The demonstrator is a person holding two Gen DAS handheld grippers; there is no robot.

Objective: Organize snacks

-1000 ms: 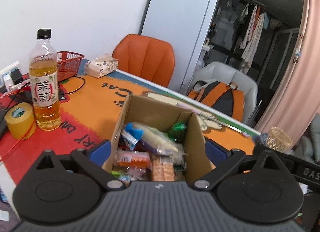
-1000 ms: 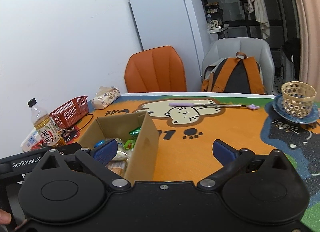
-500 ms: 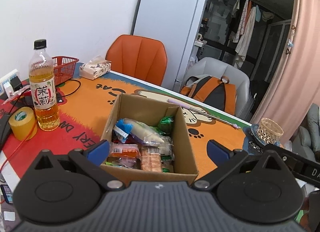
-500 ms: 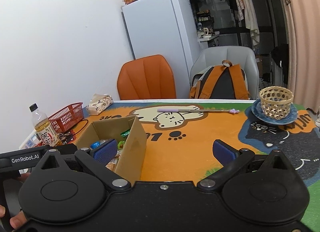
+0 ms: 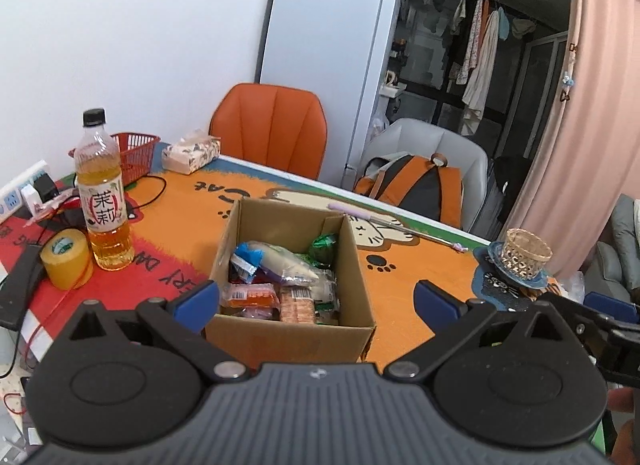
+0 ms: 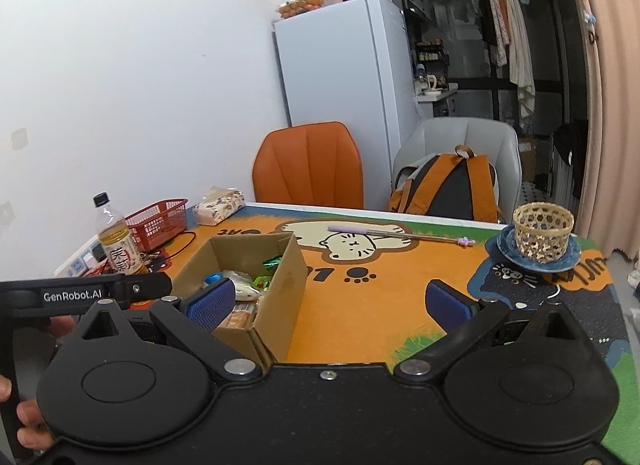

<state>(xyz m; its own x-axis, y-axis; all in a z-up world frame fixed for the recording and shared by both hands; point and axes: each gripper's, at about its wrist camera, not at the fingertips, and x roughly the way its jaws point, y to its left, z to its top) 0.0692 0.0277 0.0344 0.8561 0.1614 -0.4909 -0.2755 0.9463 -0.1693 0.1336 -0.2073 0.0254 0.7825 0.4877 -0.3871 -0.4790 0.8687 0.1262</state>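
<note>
I hold both grippers back from the box [image 5: 294, 273] and above the desk [image 5: 404, 277]. My left gripper [image 5: 316, 299] is spread wide and holds nothing; the box sits just ahead between its fingers. My right gripper [image 6: 326, 303] is also wide open and empty, with the box off to its left. The snacks [image 5: 280, 277] lie piled inside the box: a pale long packet on top, an orange one and a biscuit pack below, a green wrapper at the back. I see no snacks loose on the desk, so the sorting looks done or close to it. If I reach in carelessly, a finger could catch the cardboard wall and drag the light box. The bottle [image 5: 105, 201] stands near its left side and could tip if the box is shoved that way.
</note>
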